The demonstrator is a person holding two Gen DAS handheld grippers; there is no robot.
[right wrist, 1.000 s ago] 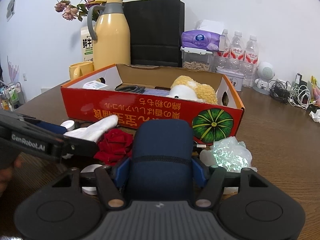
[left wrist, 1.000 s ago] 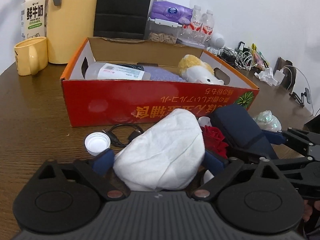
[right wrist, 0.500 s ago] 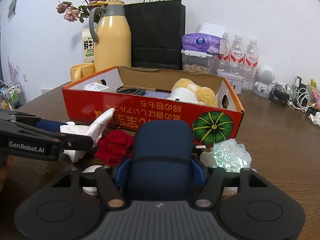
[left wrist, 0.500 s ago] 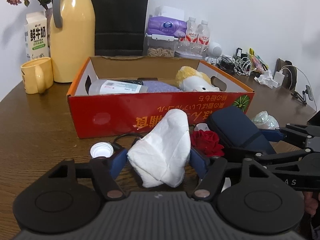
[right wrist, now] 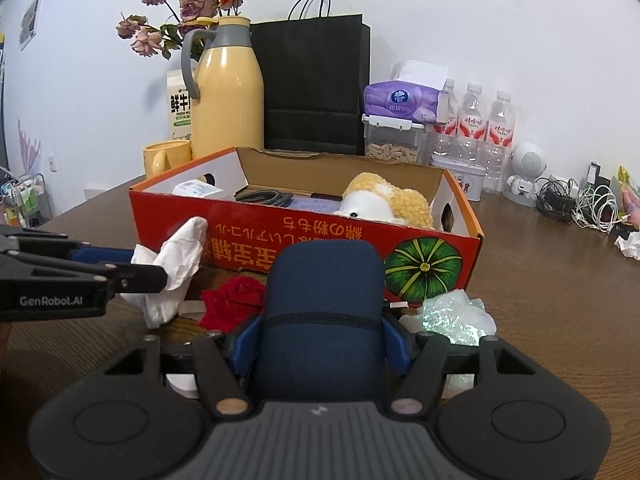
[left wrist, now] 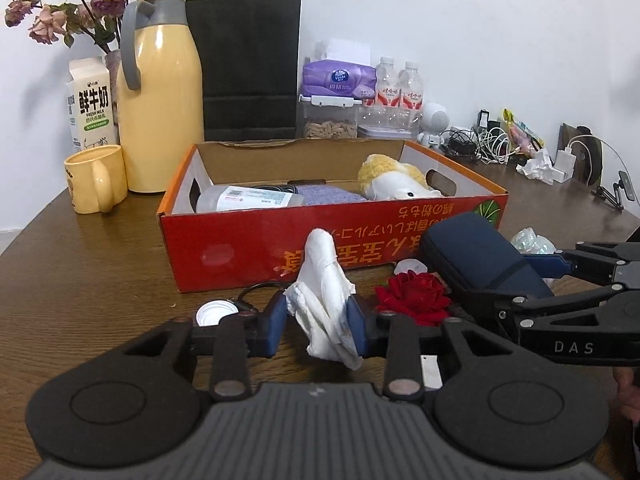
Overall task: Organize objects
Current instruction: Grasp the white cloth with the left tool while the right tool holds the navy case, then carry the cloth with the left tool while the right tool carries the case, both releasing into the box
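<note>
A crumpled white tissue (left wrist: 322, 300) sits between the blue pads of my left gripper (left wrist: 316, 320), whose jaws are closing and squeezing it, just in front of the red cardboard box (left wrist: 240, 248). In the right wrist view the tissue (right wrist: 176, 264) hangs from that gripper's tips (right wrist: 160, 276). My right gripper (right wrist: 322, 344) is shut on a navy zip case (right wrist: 324, 296), held low before the box (right wrist: 320, 236). A red fabric rose (left wrist: 416, 292) lies between the two grippers. The box holds a plush toy (left wrist: 396, 180), a white bottle (left wrist: 248, 200) and a black cable.
A white cap (left wrist: 214, 314) and a black cord (left wrist: 256, 288) lie left of the tissue. An iridescent wrapper (right wrist: 456, 316) sits right of the case. Behind the box stand a yellow jug (left wrist: 160, 120), mug (left wrist: 94, 178), milk carton (left wrist: 90, 100), black bag (left wrist: 248, 68) and water bottles (right wrist: 476, 128).
The left gripper's jaws have narrowed on the tissue, bunching it from a broad mound into a thin upright wad, and the gripper has pulled back and risen a little. The right gripper and case have kept still.
</note>
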